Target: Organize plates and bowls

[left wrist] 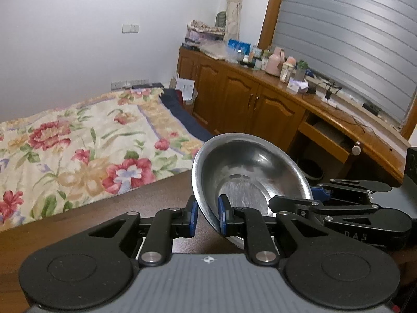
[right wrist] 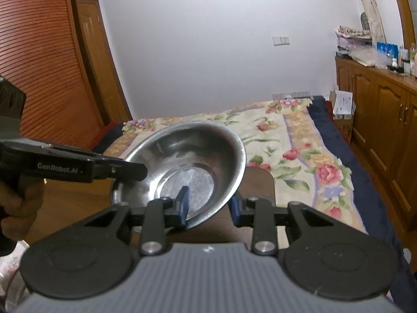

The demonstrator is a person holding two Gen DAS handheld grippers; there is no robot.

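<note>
A shiny steel bowl (left wrist: 250,172) is held tilted above a dark brown table (left wrist: 109,221). My left gripper (left wrist: 207,217) straddles its near rim, one blue pad inside and one outside, with a gap at the outer pad. My right gripper (left wrist: 319,195) reaches in from the right at the opposite rim. In the right wrist view the same bowl (right wrist: 187,167) sits between my right gripper's (right wrist: 209,206) blue pads, one inside and one outside the rim. The left gripper (right wrist: 125,170) enters from the left onto the far rim.
A bed with a floral cover (left wrist: 86,146) lies beyond the table. A wooden cabinet (left wrist: 247,101) with bottles and boxes runs along the right wall, one drawer (left wrist: 328,135) open. A slatted wooden wardrobe (right wrist: 44,73) stands at the left.
</note>
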